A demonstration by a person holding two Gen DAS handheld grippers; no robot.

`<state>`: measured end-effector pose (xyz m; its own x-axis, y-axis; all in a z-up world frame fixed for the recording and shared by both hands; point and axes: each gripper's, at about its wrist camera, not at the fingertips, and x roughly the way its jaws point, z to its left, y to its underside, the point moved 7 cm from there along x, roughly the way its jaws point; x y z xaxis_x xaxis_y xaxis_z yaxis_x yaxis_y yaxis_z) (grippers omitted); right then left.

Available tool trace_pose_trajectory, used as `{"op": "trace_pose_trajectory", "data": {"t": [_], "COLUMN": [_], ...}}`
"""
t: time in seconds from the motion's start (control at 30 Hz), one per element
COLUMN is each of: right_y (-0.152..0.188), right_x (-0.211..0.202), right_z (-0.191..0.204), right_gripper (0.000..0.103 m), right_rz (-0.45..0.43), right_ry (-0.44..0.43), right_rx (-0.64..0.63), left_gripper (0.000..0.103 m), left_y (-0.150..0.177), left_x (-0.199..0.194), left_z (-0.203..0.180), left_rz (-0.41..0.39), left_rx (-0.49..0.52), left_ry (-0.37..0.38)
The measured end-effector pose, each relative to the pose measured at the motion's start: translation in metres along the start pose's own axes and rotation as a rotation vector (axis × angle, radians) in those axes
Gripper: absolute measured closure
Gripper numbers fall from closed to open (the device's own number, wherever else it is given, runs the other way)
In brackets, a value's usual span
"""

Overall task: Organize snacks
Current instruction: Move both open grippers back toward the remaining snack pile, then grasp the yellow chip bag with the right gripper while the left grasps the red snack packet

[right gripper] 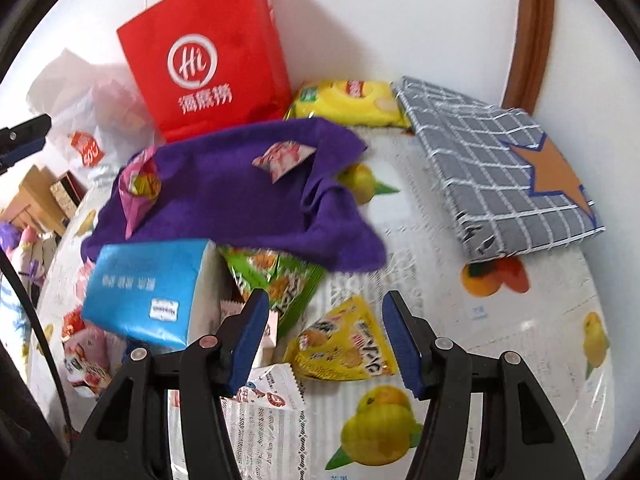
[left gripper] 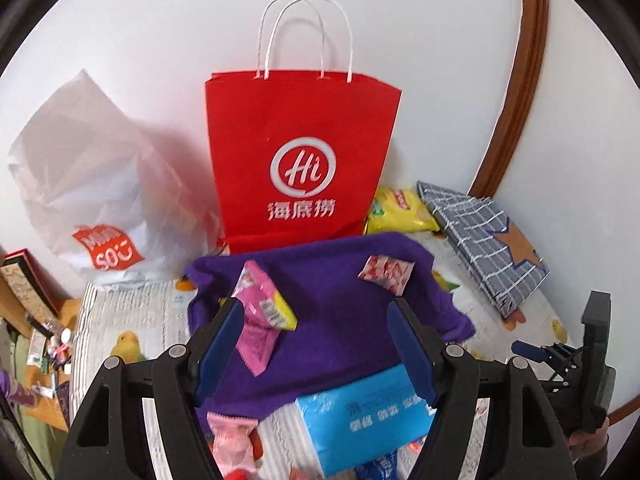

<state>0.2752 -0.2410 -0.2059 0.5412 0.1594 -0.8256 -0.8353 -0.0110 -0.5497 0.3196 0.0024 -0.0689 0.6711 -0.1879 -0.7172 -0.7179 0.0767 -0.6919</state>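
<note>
A purple cloth (left gripper: pixel 328 312) lies on the table before a red paper bag (left gripper: pixel 300 156). On it lie a pink snack packet (left gripper: pixel 260 316) and a small red-and-white packet (left gripper: pixel 386 274). My left gripper (left gripper: pixel 316 340) is open and empty above the cloth, its left finger beside the pink packet. My right gripper (right gripper: pixel 324 332) is open and empty above a yellow triangular snack bag (right gripper: pixel 344 348). A green snack bag (right gripper: pixel 276 280) and a white printed packet (right gripper: pixel 272 392) lie near its left finger. The cloth (right gripper: pixel 240 200) and red bag (right gripper: pixel 204 56) show farther back.
A blue tissue pack (left gripper: pixel 360 420) (right gripper: pixel 152 288) lies at the cloth's near edge. A grey checked box with an orange star (right gripper: pixel 500 168) stands back right, a yellow packet (right gripper: pixel 348 104) beside the red bag, a white plastic bag (left gripper: pixel 92 184) back left. More pink packets (left gripper: pixel 236 440) lie near.
</note>
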Motion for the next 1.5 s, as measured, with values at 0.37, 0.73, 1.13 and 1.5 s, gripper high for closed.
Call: {"op": "trace_pose_trajectory", "data": {"t": [0.37, 0.73, 1.13, 1.5], "right_y": [0.036, 0.037, 0.041, 0.043], "right_x": [0.041, 0.008, -0.026, -0.036], "right_z": [-0.009, -0.014, -0.018, -0.007], "right_gripper": [0.038, 0.057, 0.058, 0.058], "right_rz": [0.064, -0.022, -0.068, -0.084], "right_ry": [0.057, 0.076, 0.082, 0.068], "right_rx": [-0.012, -0.001, 0.006, -0.022], "left_gripper": [0.031, 0.031, 0.04, 0.055], "left_y": [0.059, 0.12, 0.19, 0.204], "left_x": [-0.017, -0.017, 0.007, 0.029], "left_z": [0.048, 0.095, 0.103, 0.078], "left_rz": [0.066, 0.163, 0.305, 0.373], "left_rx": [-0.078, -0.184, -0.315, -0.319], "left_ry": [-0.108, -0.186, -0.122, -0.059]}}
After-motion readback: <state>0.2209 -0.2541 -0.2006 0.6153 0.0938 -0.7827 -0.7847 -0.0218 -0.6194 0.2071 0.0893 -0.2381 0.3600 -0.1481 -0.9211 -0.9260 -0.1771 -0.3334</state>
